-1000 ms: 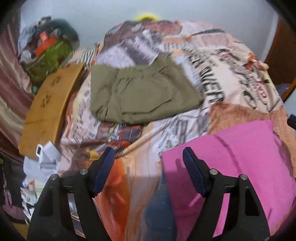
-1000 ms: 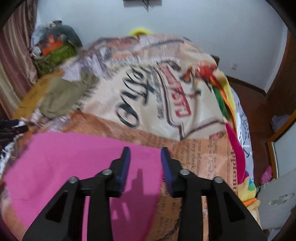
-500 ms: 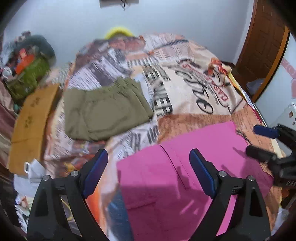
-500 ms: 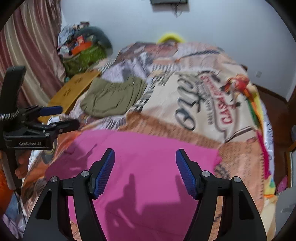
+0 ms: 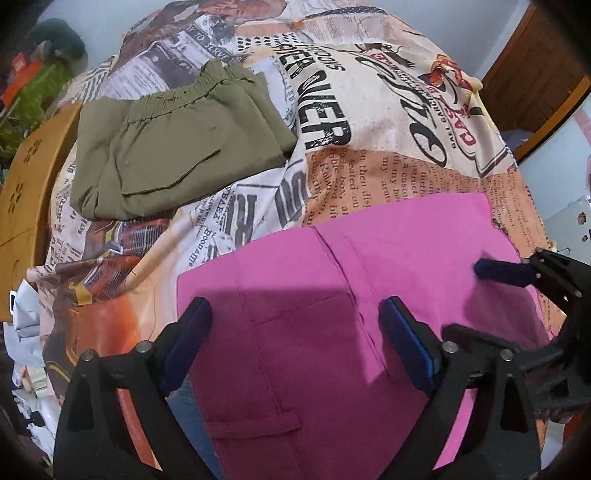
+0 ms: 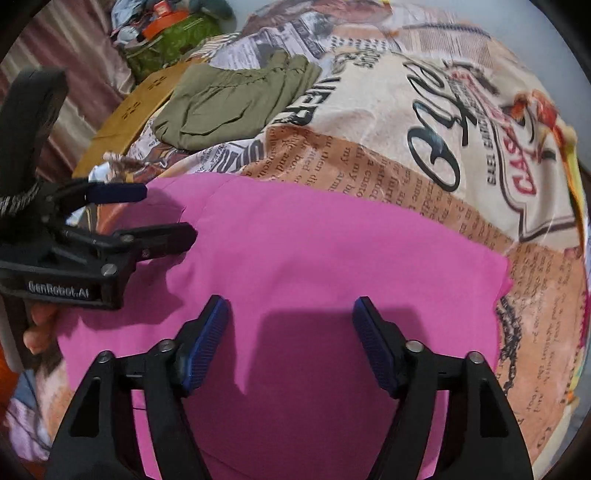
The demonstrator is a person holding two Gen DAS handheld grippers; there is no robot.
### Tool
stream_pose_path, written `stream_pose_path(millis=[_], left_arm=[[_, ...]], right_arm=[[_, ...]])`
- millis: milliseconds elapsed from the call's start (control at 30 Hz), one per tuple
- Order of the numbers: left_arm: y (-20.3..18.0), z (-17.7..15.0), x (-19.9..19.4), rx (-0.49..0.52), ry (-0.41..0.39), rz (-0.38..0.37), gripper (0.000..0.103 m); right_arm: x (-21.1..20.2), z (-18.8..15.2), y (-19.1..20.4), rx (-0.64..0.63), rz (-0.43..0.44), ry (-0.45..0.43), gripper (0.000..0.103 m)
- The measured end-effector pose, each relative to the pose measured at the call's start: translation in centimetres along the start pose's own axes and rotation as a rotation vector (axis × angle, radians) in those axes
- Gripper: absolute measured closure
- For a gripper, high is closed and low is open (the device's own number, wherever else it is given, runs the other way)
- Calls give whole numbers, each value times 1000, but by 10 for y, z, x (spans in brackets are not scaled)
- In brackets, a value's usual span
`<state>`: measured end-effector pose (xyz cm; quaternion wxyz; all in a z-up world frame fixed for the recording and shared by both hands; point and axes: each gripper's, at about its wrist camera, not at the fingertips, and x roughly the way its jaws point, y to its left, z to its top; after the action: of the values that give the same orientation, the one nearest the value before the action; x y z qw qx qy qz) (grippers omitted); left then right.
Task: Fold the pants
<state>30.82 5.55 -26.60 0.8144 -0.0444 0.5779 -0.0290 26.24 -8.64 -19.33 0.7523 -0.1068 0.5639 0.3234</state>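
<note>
Pink pants (image 5: 369, 280) lie folded flat on the printed bedspread, also in the right wrist view (image 6: 332, 251). My left gripper (image 5: 295, 325) is open and empty, hovering over the pants' left part near a pocket seam. It also shows in the right wrist view (image 6: 162, 212) at the pants' left edge. My right gripper (image 6: 290, 325) is open and empty over the pants' near middle. Its fingers also show in the left wrist view (image 5: 506, 273) at the pants' right side.
Folded olive green pants (image 5: 173, 147) lie farther back on the bed, also in the right wrist view (image 6: 236, 99). A yellow wooden board (image 5: 26, 166) leans at the left bed edge. A green bag pile (image 6: 173, 33) sits beyond. A wooden door (image 5: 535, 81) stands at the right.
Both grippers moved closer and lower over the pink pants. The right gripper's jaws opened wide from nearly shut a second ago. The left gripper turned from the olive pants toward the pink ones.
</note>
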Motion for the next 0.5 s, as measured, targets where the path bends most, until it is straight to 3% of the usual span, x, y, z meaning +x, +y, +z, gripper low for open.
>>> stream_pose_path(millis=[500], left_arm=[[-7,-33,-25,46,-56,62,6]], right_arm=[[-23,-35,1,26,-4,-19,29]])
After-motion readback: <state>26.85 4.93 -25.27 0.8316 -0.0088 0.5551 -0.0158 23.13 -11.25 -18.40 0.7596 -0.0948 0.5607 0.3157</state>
